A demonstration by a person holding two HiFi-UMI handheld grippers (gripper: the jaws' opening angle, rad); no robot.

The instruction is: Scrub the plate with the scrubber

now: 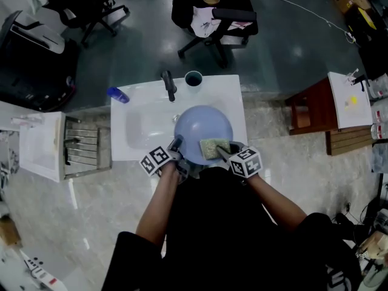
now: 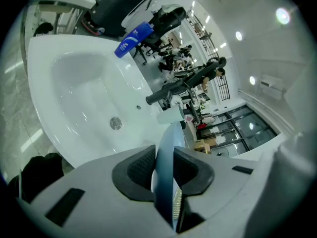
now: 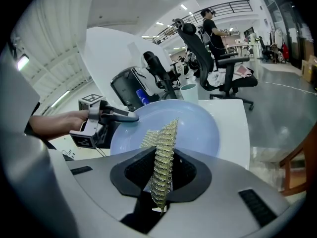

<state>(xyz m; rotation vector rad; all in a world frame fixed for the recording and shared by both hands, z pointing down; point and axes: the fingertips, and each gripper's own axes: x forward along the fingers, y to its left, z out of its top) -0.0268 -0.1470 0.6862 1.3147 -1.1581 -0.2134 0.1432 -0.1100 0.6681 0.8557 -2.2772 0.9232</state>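
Observation:
A pale blue plate (image 1: 203, 126) is held over the white sink (image 1: 142, 132). My left gripper (image 1: 174, 148) is shut on the plate's near left rim; in the left gripper view the plate (image 2: 168, 152) runs edge-on between the dark pads (image 2: 141, 170). My right gripper (image 1: 223, 152) is shut on a yellow-green scrubber (image 1: 214, 147), which lies flat on the plate's near right part. In the right gripper view the scrubber (image 3: 162, 157) stands pinched between the pads over the plate (image 3: 198, 128), with the left gripper (image 3: 106, 115) at the plate's far edge.
A black faucet (image 1: 169, 85) and a cup (image 1: 193, 78) stand on the sink's back edge, a blue bottle (image 1: 117, 94) at its left corner. A rack (image 1: 85, 149) stands left of the sink. Office chairs (image 1: 212, 17) stand beyond.

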